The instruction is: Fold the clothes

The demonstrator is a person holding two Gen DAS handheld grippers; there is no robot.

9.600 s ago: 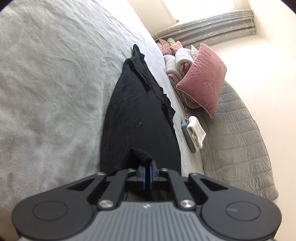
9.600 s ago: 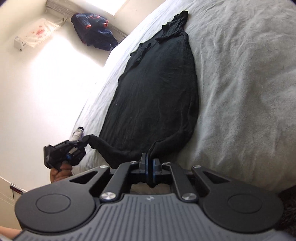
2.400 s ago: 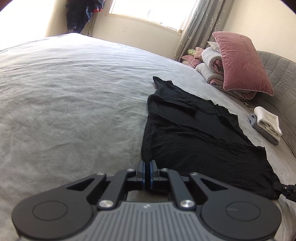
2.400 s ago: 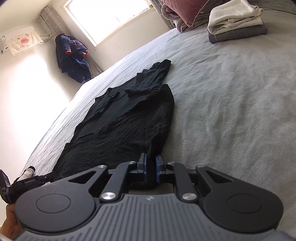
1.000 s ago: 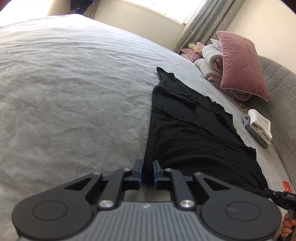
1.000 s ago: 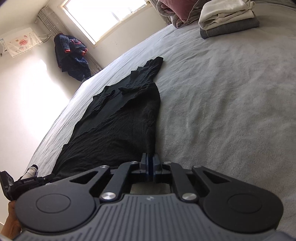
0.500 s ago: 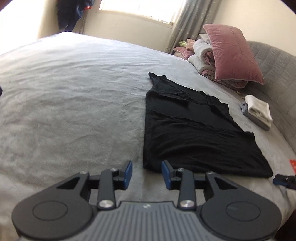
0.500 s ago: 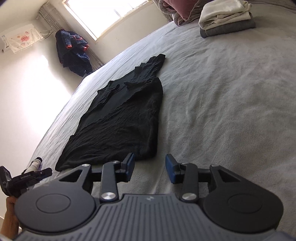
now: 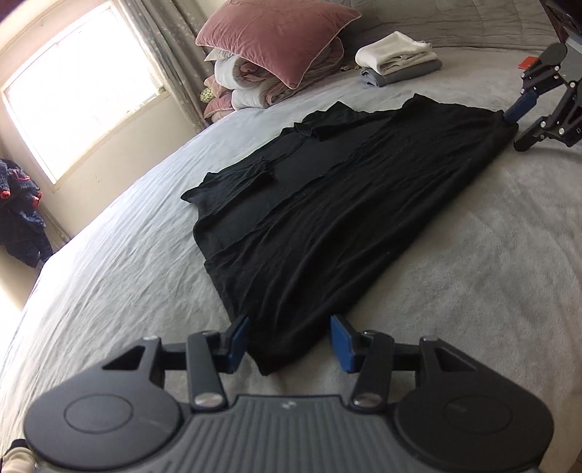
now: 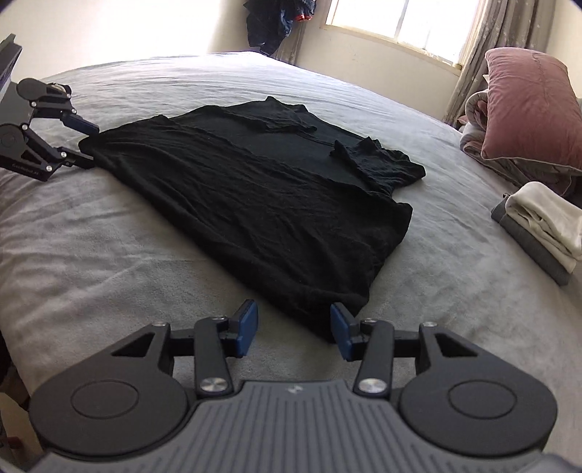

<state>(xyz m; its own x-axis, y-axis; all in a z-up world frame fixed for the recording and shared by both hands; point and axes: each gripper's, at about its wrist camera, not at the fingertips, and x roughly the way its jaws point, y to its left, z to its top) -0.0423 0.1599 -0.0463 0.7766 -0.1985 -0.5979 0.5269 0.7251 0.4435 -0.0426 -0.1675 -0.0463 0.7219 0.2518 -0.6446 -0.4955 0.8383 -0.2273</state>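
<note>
A black shirt (image 9: 338, 214) lies flat on the grey bed, sleeves folded in over its body; it also shows in the right wrist view (image 10: 262, 196). My left gripper (image 9: 290, 344) is open, its blue pads straddling one hem corner. My right gripper (image 10: 294, 329) is open at the other hem corner, which lies by its right pad. Each gripper shows in the other's view: the right gripper (image 9: 516, 122) at the far hem corner, the left gripper (image 10: 85, 142) likewise, both open.
The grey bedspread (image 9: 491, 254) spreads all around the shirt. A pink pillow (image 9: 280, 36) on rolled bedding and a folded white and grey stack (image 9: 396, 58) sit near the headboard; that stack (image 10: 545, 225) is to my right. Dark clothes (image 10: 276, 22) hang by the window.
Both grippers have opened and let go of the shirt's hem corners, then swung round so that each looks across the shirt from its corner. The shirt now lies flat.
</note>
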